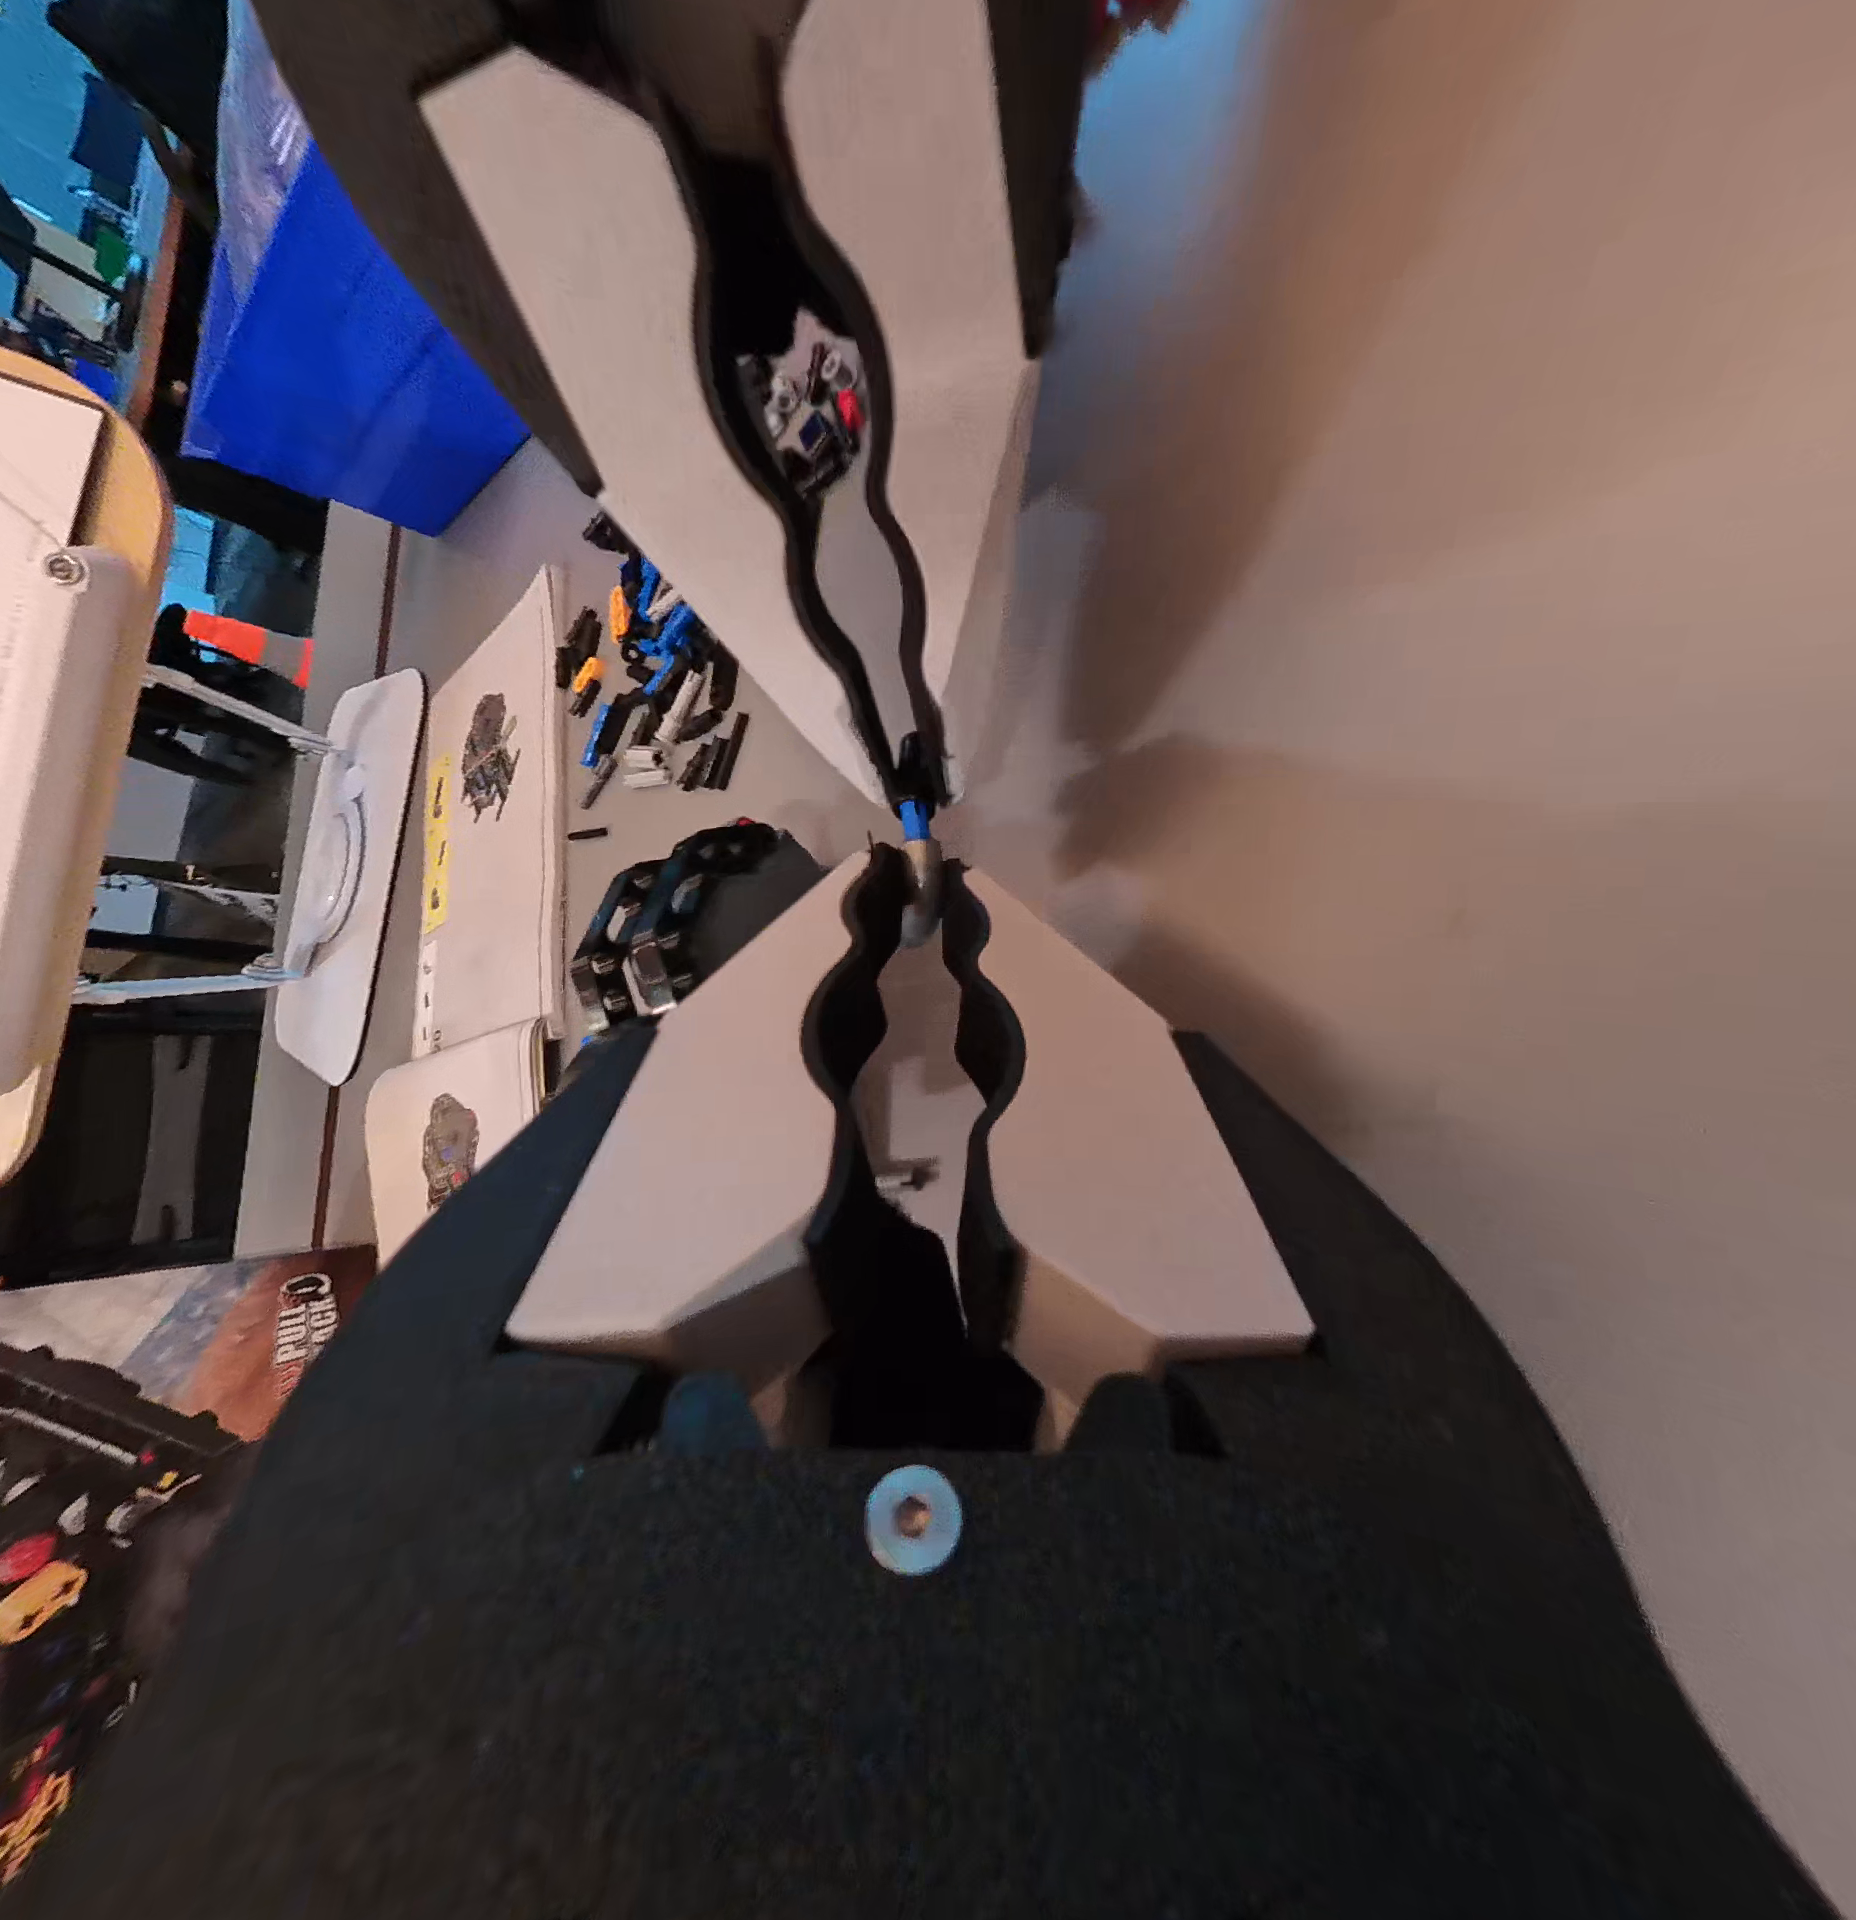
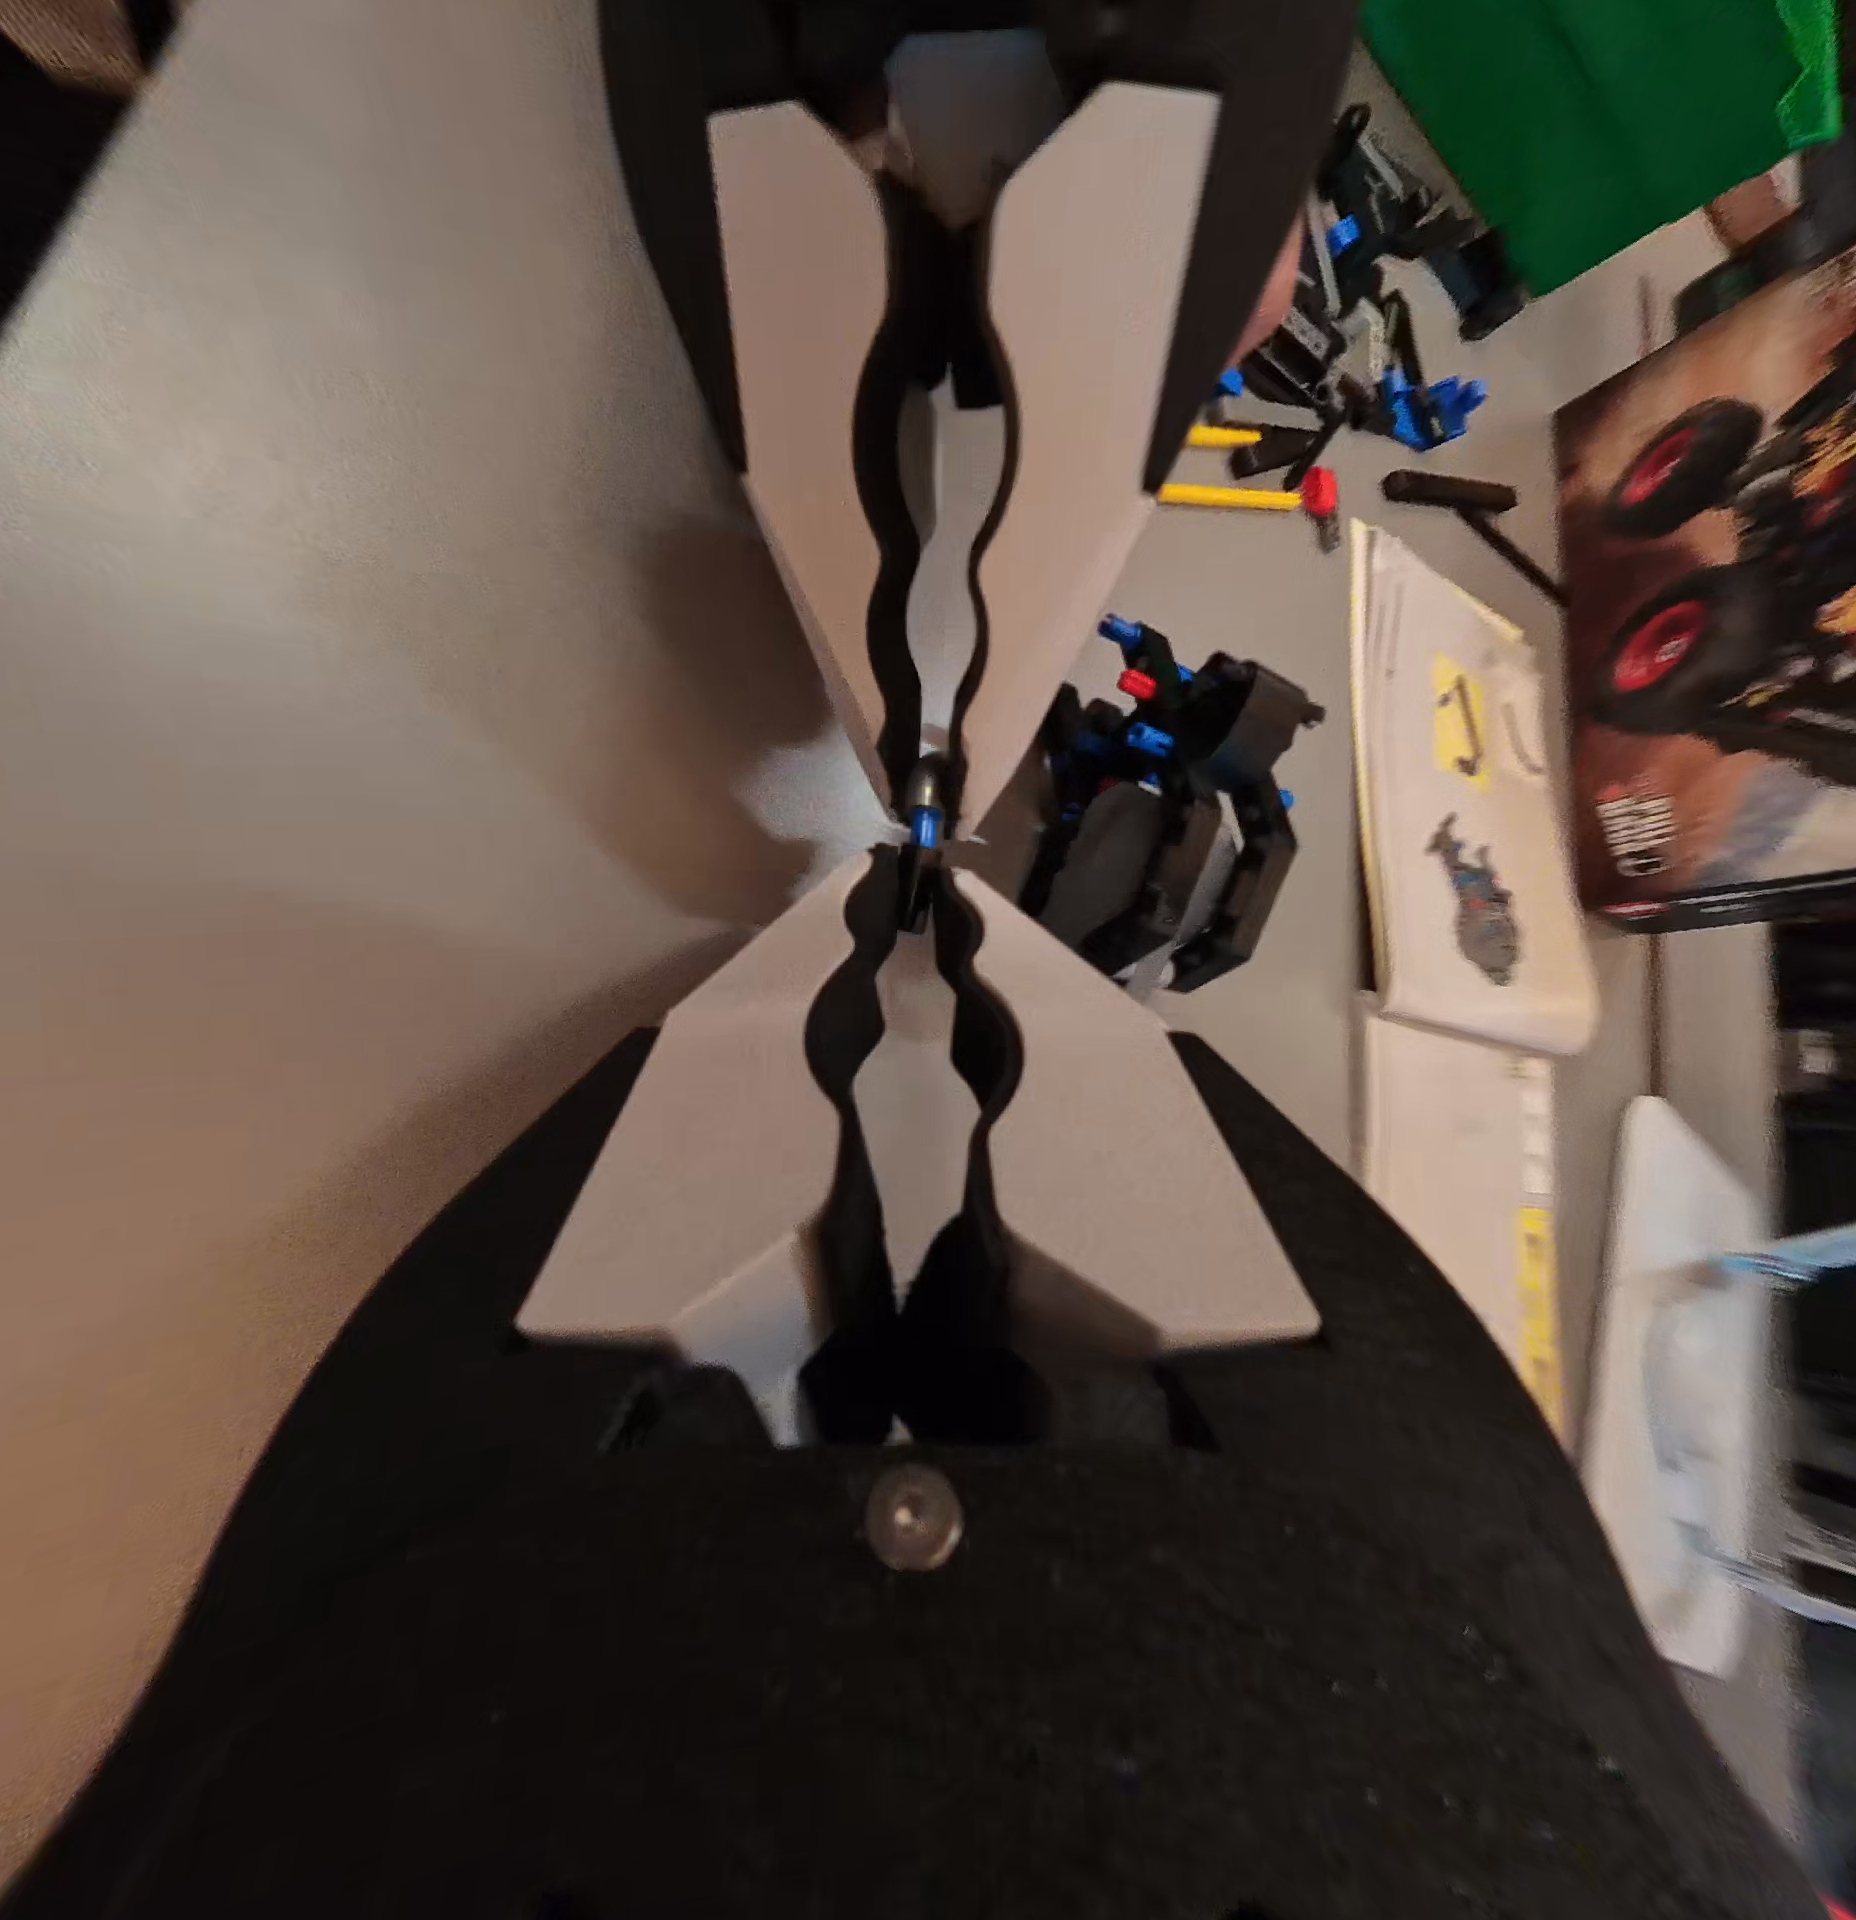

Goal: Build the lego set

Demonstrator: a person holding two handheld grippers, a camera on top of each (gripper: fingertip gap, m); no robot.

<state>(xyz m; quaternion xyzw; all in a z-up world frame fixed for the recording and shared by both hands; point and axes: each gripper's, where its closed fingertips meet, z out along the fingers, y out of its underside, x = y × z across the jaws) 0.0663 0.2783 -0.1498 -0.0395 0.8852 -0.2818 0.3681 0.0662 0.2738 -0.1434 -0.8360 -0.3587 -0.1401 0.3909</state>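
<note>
— While both tools meet tip to tip above the grey tabletop (image 1: 1526, 935), what does each hold?

— The left gripper (image 1: 916, 896) has its fingers clamped on a small grey rounded piece (image 1: 920, 902); the right gripper (image 2: 916, 871) has its fingers closed on a small black connector (image 2: 916, 883). A short blue pin (image 2: 922, 826) spans between the two pieces.

— And the rest of the set?

— A black, partly built chassis (image 2: 1173, 821) sits just beside the tips, near the open white instruction booklet (image 2: 1464, 790). Loose black and blue bricks (image 1: 654, 686) lie farther off, and the printed cardboard box (image 2: 1734, 623) stands beyond the booklet.
</note>
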